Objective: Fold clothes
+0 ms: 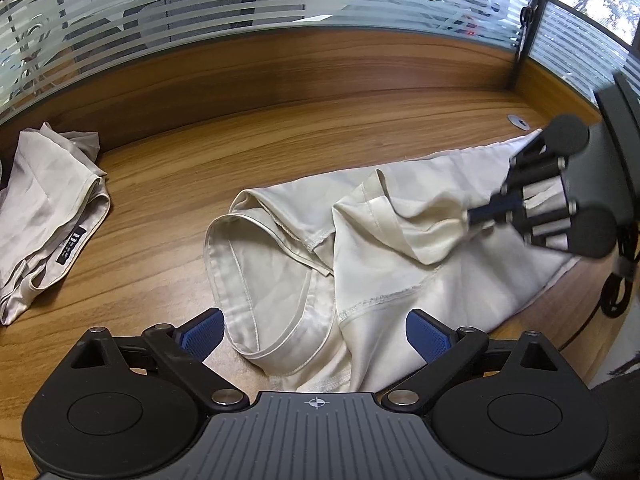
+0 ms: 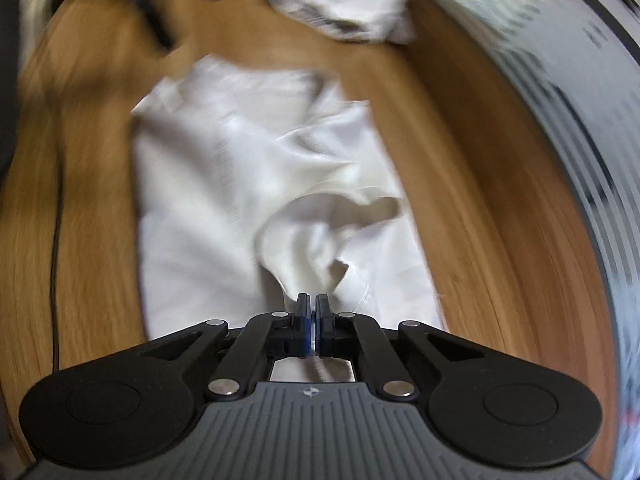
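A cream garment lies crumpled on the wooden desk. Its hemmed opening faces my left gripper, which stands wide open just above the near edge, blue pads apart on either side of the cloth. My right gripper comes in from the right and is shut on a raised fold of the garment. In the blurred right wrist view the same garment stretches away, and the right gripper pinches a peak of its cloth.
A second pale garment with a black label lies bunched at the desk's far left, seen also as a white heap. A striped glass partition backs the desk. A cable grommet and black cables sit at the right.
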{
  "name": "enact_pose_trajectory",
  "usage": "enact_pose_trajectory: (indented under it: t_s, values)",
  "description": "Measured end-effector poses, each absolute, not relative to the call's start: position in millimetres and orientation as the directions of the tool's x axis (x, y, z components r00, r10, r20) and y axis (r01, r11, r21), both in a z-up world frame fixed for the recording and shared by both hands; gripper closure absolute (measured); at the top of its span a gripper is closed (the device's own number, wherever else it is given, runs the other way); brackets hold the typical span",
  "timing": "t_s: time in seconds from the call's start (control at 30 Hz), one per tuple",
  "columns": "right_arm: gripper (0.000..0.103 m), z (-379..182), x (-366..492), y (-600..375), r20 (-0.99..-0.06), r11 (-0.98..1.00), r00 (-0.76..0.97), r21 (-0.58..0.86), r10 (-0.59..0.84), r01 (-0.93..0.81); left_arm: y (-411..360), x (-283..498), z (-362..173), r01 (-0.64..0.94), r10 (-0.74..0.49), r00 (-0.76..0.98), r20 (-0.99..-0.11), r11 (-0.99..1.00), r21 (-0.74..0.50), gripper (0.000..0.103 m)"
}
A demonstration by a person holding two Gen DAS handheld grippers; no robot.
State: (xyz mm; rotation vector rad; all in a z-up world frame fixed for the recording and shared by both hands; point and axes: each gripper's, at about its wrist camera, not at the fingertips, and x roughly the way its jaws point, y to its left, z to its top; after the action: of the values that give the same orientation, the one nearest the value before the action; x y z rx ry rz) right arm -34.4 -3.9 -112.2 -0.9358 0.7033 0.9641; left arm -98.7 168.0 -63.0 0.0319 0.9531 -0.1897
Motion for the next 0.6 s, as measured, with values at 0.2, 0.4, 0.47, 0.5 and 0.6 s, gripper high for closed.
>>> enact_pose_trajectory:
  t_s: [0.2, 0.4, 0.47, 0.5, 0.6]
  values:
    - [0.101, -114.4, 25.9, -21.9, -0.827, 0.562, 0.469, -0.238, 0.311, -0.792, 167.8, -96.7, -62.6, 0.172, -0.134, 0.564, -0.815, 0.984, -0.043, 0.005]
    - [0.081, -131.4, 68.8, -46.9, -0.852, 0.782, 0.48, -0.15, 0.209, -0.606, 169.4, -95.8, -60.0, 0.157, -0.116, 0.576, -0.809, 0.987, -0.03, 0.005]
    - [0.076, -125.6, 69.1, -58.7, -0.847, 0.819, 0.48, -0.101, 0.227, -0.565, 170.9, -95.8, -58.8, 0.144, -0.11, 0.585, -0.803, 0.989, -0.03, 0.005]
    - [0.076, -122.0, 67.5, -64.9, -0.845, 0.834, 0.481, -0.081, 0.233, -0.546, 171.9, -95.2, -58.2, 0.137, -0.108, 0.587, -0.802, 0.99, -0.033, 0.005]
    - [0.073, -109.6, 57.9, -86.2, -0.837, 0.876, 0.491, -0.029, 0.241, -0.481, 174.6, -93.2, -56.6, 0.116, -0.102, 0.592, -0.799, 0.992, -0.041, 0.005]
